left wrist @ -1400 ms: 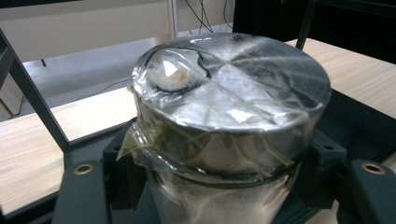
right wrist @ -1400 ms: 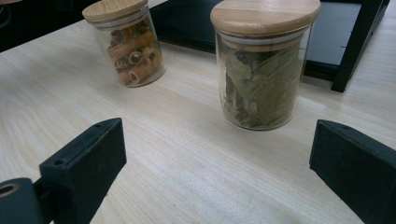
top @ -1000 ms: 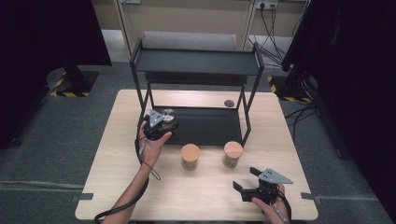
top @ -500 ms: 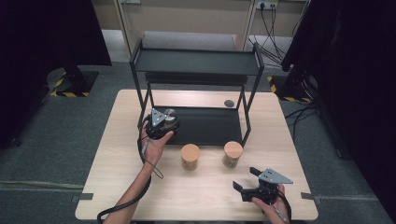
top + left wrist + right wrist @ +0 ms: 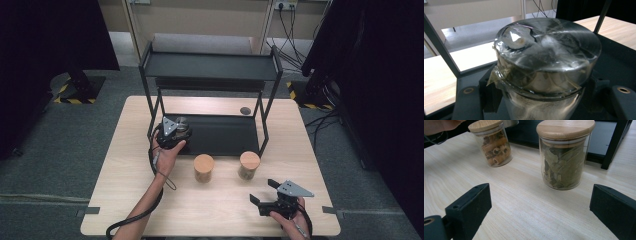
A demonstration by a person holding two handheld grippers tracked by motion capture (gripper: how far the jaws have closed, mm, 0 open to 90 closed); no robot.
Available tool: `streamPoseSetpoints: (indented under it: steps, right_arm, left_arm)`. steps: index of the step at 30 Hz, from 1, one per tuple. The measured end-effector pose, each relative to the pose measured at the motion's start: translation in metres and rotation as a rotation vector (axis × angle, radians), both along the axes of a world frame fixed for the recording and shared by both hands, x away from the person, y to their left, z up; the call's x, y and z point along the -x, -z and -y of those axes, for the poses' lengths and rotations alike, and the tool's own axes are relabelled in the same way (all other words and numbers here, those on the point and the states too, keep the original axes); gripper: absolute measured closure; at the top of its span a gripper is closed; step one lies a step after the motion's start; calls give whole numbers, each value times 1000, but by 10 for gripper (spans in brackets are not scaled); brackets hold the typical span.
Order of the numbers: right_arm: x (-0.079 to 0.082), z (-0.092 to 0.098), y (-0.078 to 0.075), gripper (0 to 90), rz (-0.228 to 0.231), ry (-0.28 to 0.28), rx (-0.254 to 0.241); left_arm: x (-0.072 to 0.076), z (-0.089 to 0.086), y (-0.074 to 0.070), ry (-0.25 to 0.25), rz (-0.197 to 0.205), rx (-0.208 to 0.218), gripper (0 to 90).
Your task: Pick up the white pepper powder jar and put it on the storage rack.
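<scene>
The left gripper (image 5: pixel 176 131) has its jaws clamped on a jar with a metal lid (image 5: pixel 544 65). In the left gripper view the shiny lid has clear wrap stretched over it, and the jaws press on the glass below the lid from both sides. The jar sits at the left front corner of the bottom tray of the black rack (image 5: pixel 225 135), just beside the rack's left front leg. The black tray floor runs off to the right of the jar, and that part looks free. The rack's top shelf hangs over it.

The right gripper (image 5: pixel 270 200) has its jaws wide apart with nothing between them. It rests low over the counter (image 5: pixel 225 215), well in front of the rack and near the counter's front right edge. In the right gripper view a jar of green leaves (image 5: pixel 564 157) stands just ahead, near the rack's right front leg. A jar of brown sticks (image 5: pixel 495 143) stands farther left, also in front of the rack. Both have wooden lids. Bare wood lies between the jaws and the jars.

Since a second ago, the left gripper and its jar have gone a little deeper over the rack's tray. The right gripper and the two wooden-lid jars have stayed put.
</scene>
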State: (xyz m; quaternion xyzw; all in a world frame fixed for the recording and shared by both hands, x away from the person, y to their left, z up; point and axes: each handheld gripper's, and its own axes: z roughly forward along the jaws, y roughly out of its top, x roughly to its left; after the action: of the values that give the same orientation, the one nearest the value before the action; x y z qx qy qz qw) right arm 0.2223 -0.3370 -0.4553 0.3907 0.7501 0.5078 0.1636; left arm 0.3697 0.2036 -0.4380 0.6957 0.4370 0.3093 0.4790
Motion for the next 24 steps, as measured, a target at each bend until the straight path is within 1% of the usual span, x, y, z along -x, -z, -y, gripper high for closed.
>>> streamPoseSetpoints:
  steps: [24]
  right_arm:
    - [0, 0, 0, 44, -1, -1, 2]
  left_arm:
    - [-7, 1, 10, -23, -12, -4, 310]
